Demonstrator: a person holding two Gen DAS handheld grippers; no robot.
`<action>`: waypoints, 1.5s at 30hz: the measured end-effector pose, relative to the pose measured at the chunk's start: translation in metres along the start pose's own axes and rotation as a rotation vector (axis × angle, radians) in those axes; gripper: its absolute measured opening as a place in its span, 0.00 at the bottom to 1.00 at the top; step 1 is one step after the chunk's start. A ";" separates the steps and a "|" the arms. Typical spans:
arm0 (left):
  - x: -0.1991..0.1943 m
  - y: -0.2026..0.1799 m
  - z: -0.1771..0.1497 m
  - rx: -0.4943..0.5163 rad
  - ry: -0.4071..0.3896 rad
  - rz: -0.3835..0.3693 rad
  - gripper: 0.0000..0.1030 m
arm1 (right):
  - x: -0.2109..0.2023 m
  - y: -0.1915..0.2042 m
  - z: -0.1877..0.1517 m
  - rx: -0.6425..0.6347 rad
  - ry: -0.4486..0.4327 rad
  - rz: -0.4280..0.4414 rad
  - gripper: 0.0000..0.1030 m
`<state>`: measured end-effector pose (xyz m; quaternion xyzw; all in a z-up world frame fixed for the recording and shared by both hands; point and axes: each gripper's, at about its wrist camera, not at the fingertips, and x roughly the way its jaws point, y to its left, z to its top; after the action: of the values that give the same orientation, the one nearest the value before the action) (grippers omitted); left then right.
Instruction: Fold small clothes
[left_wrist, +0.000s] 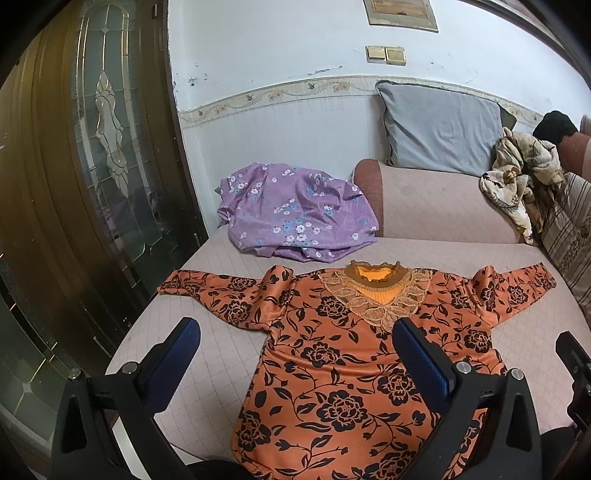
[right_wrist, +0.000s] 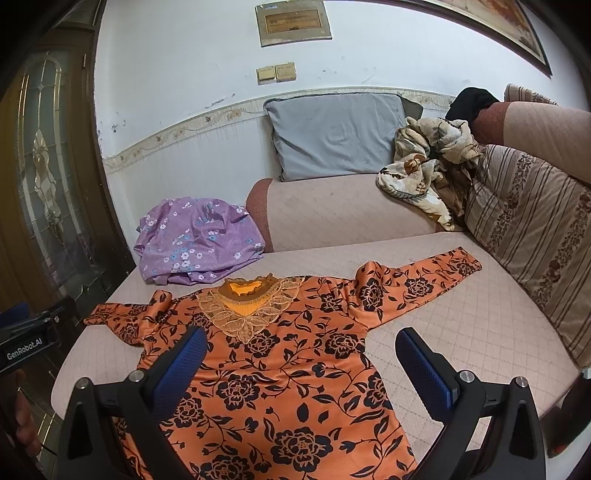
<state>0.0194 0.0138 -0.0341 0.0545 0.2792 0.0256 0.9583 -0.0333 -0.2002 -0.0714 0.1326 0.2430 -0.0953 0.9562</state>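
An orange top with a black flower print (left_wrist: 343, 369) (right_wrist: 280, 369) lies flat on the pink quilted seat (left_wrist: 207, 354) (right_wrist: 461, 332), front up, lace collar (left_wrist: 376, 291) (right_wrist: 247, 306) toward the wall, both sleeves spread sideways. My left gripper (left_wrist: 295, 332) hovers open over the top's left side, nothing between its blue pads. Over the right side of the top, my right gripper (right_wrist: 301, 341) is open too and holds nothing. The hem is hidden below both views.
A crumpled purple flowered garment (left_wrist: 295, 214) (right_wrist: 195, 240) lies behind the top. A grey pillow (left_wrist: 439, 129) (right_wrist: 336, 133), a beige patterned cloth heap (left_wrist: 517, 177) (right_wrist: 428, 166) and a striped cushion (right_wrist: 532, 236) sit at the back right. A wooden glass door (left_wrist: 92, 166) stands left.
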 end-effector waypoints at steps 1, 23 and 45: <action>0.001 -0.001 0.000 0.000 0.003 0.000 1.00 | 0.001 0.000 0.000 0.002 0.002 -0.001 1.00; 0.026 -0.006 -0.002 0.016 0.043 -0.003 1.00 | 0.026 -0.003 -0.001 0.022 0.054 -0.005 1.00; 0.124 -0.032 -0.021 0.047 0.208 -0.067 1.00 | 0.095 -0.043 0.006 0.087 0.080 -0.034 1.00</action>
<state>0.1137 -0.0063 -0.1212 0.0647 0.3793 -0.0073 0.9230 0.0408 -0.2537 -0.1214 0.1735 0.2790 -0.1167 0.9373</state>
